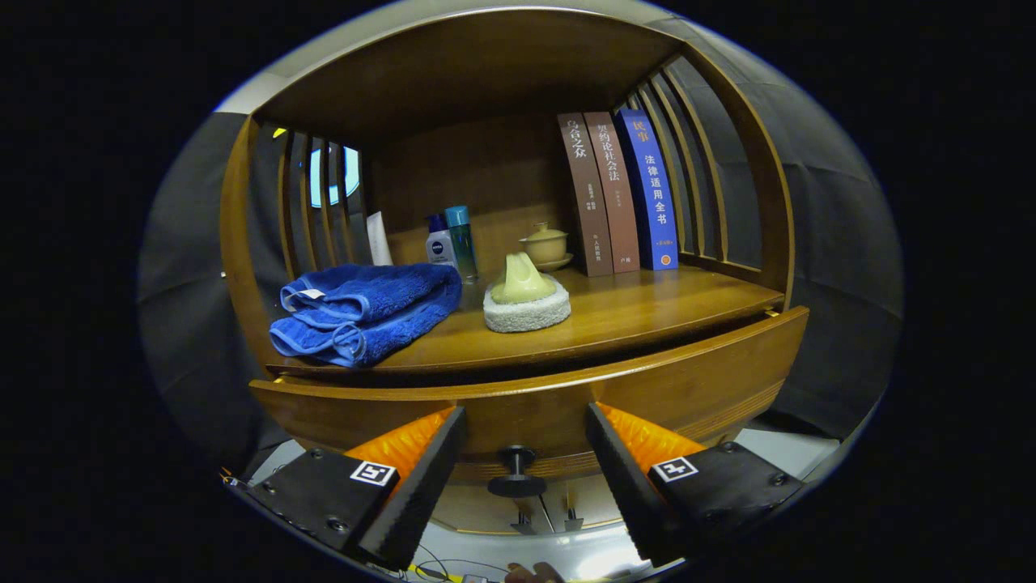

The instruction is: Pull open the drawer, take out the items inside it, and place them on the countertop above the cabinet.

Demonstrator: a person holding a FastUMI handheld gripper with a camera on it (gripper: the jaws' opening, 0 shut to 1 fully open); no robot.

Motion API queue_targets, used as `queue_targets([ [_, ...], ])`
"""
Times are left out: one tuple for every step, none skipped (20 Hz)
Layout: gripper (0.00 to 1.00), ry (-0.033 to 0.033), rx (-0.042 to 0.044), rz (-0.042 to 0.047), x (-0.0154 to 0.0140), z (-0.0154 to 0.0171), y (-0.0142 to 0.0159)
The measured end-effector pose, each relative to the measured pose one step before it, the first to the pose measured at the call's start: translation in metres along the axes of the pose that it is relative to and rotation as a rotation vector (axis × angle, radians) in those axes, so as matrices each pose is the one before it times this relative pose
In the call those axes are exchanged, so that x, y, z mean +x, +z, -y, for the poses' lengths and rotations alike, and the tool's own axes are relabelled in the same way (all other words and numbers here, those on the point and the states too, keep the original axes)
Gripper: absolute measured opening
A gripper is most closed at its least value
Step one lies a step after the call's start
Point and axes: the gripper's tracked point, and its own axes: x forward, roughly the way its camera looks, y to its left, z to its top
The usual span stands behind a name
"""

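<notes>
Claw (518,478) released, fingers spread wide either side of the small dark round knob (516,472) on the curved wooden drawer front (688,389); knob dead centre between them, stem pointing straight back toward the claw, drawer slightly ajar.

The gripper (524,453) stood open, its fingers either side of the drawer knob (516,471) without touching. The drawer (712,372) seemed slightly pulled out. A blue towel (364,312) lay on the countertop (647,312).

A staged home corner inside a booth. A wooden cabinet (518,389) holds books (619,194), a towel (364,312), toiletry bottles (452,243). Black cloth (825,243) hangs behind.
</notes>
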Motion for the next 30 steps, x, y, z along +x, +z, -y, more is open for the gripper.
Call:
queue_targets([
  [0.99, 0.00043, 0.00215, 0.0012, 0.00466, 0.00032, 0.0011],
  [0.99, -0.00016, 0.00058, 0.00279, 0.00308, -0.00024, 0.00065],
  [0.99, -0.00032, 0.00072, -0.00493, 0.00294, 0.00008, 0.00036],
  [0.99, -0.00246, -0.00463, 0.00433, -0.00069, -0.00022, 0.00189],
  [0.99, -0.00113, -0.0028, 0.00237, 0.00099, 0.00068, -0.00082],
  [0.99, 0.00078, 0.00489, -0.00171, 0.00141, -0.00053, -0.00213],
  [0.99, 0.00028, 0.00383, 0.00091, -0.00134, -0.00061, 0.00074],
  [0.99, -0.00008, -0.00112, -0.00259, 0.00077, 0.00052, -0.00029],
  [0.99, 0.00029, -0.0013, 0.00017, -0.00062, -0.00002, -0.00041],
  [0.99, 0.00049, -0.00158, -0.00177, 0.00012, 0.00027, 0.00082],
  [0.99, 0.00034, 0.0008, -0.00056, -0.00054, 0.00036, -0.00001],
  [0.99, 0.00148, 0.00185, 0.00199, -0.00029, -0.00013, 0.00174],
  [0.99, 0.00092, -0.0018, 0.00348, -0.00176, -0.00047, 0.00228],
  [0.99, 0.00102, -0.00456, 0.00678, -0.00285, 0.00052, 0.00373],
  [0.99, 0.00163, -0.00795, 0.00478, -0.00348, -0.00006, 0.00428],
  [0.99, 0.00274, -0.00742, 0.00495, -0.00492, -0.00034, 0.00418],
  [0.99, 0.00573, -0.00259, 0.00484, -0.00633, -0.00091, 0.00534],
  [0.99, 0.00303, -0.00093, 0.00539, -0.00796, 0.00021, 0.00772],
  [0.99, 0.00196, -0.00029, 0.00866, -0.00783, -0.00017, 0.01051],
  [0.99, 0.00981, -0.00014, 0.02036, -0.01097, -0.00243, 0.0153],
  [0.99, 0.00848, -0.00508, 0.02303, -0.01073, -0.00207, 0.01718],
  [0.99, 0.0095, -0.01402, 0.01706, -0.01097, -0.00263, 0.01783],
  [0.99, 0.00722, -0.01809, 0.01449, -0.00948, -0.00151, 0.01884],
  [0.99, 0.00669, -0.02165, 0.01039, -0.01081, 0.00017, 0.01773],
  [0.99, 0.00507, -0.02117, 0.01215, -0.0027, -0.00099, 0.01652],
  [0.99, 0.00642, -0.0137, 0.0194, -0.01233, -0.00054, 0.02003],
  [0.99, 0.00338, -0.00761, 0.01333, -0.00921, -0.00071, 0.01733],
  [0.99, 0.00123, 0.00013, 0.01048, -0.00948, 0.00182, 0.01453],
  [0.99, -0.00127, 0.00179, 0.00901, -0.00895, 0.00114, 0.01371],
  [0.99, 0.0014, 0.00467, 0.01207, -0.00868, 0.00057, 0.01495],
])
